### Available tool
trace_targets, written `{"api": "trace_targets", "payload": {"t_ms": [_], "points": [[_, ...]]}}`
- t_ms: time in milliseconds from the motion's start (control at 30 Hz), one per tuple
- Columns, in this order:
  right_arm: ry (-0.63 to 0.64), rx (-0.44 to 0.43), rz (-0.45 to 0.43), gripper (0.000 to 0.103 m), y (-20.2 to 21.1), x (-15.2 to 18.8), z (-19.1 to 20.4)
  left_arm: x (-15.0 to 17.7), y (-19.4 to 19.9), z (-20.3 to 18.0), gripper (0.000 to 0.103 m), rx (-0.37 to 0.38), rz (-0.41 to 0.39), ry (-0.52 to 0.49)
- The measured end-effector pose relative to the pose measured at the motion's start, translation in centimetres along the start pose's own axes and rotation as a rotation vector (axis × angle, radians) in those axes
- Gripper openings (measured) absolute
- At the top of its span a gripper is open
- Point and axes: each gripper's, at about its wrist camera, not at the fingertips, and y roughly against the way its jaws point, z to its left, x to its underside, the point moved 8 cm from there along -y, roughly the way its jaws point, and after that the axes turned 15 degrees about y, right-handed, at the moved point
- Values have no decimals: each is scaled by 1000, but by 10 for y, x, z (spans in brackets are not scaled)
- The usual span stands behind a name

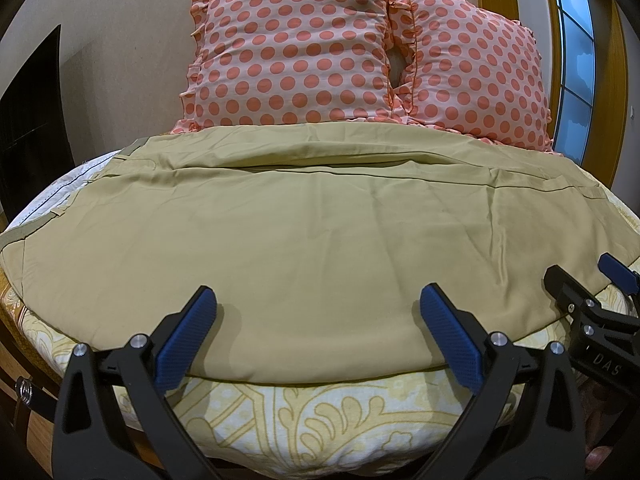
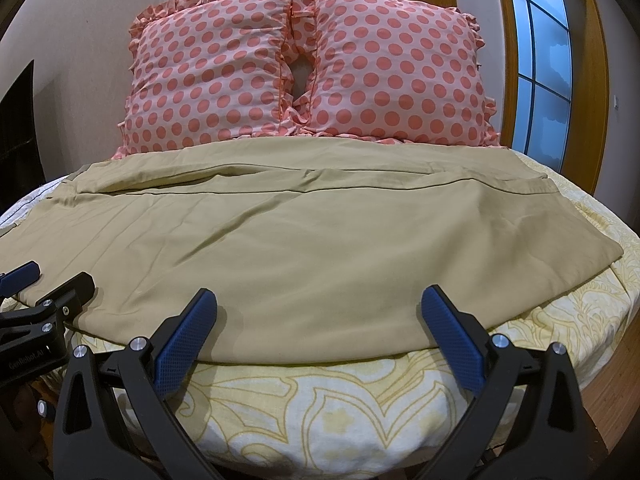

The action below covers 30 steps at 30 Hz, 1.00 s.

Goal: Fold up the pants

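Khaki pants (image 1: 312, 232) lie flat across the bed, folded lengthwise, waistband at the left and leg ends at the right; they also fill the right wrist view (image 2: 280, 248). My left gripper (image 1: 318, 300) is open, just above the pants' near edge, holding nothing. My right gripper (image 2: 320, 300) is open over the near edge further right, also empty. The right gripper shows at the right edge of the left wrist view (image 1: 588, 280). The left gripper shows at the left edge of the right wrist view (image 2: 48, 280).
Two pink polka-dot pillows (image 1: 296, 52) (image 2: 400, 68) lean against the wall behind the pants. A yellow patterned bedsheet (image 1: 320, 416) covers the mattress below the near edge. A window with a wooden frame (image 2: 540, 60) stands at the right.
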Motion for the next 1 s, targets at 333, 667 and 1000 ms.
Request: {"api": "trace_targets", "payload": {"t_ms": [333, 667, 1000], "points": [[10, -24, 16, 102, 0, 0, -3, -1, -1, 0, 101, 4, 12, -4], [28, -136, 167, 102, -17, -15, -24, -8, -5, 3, 101, 15, 92, -7], [-324, 106, 318, 102, -149, -105, -206, -94, -15, 9, 101, 34, 35, 100]]}}
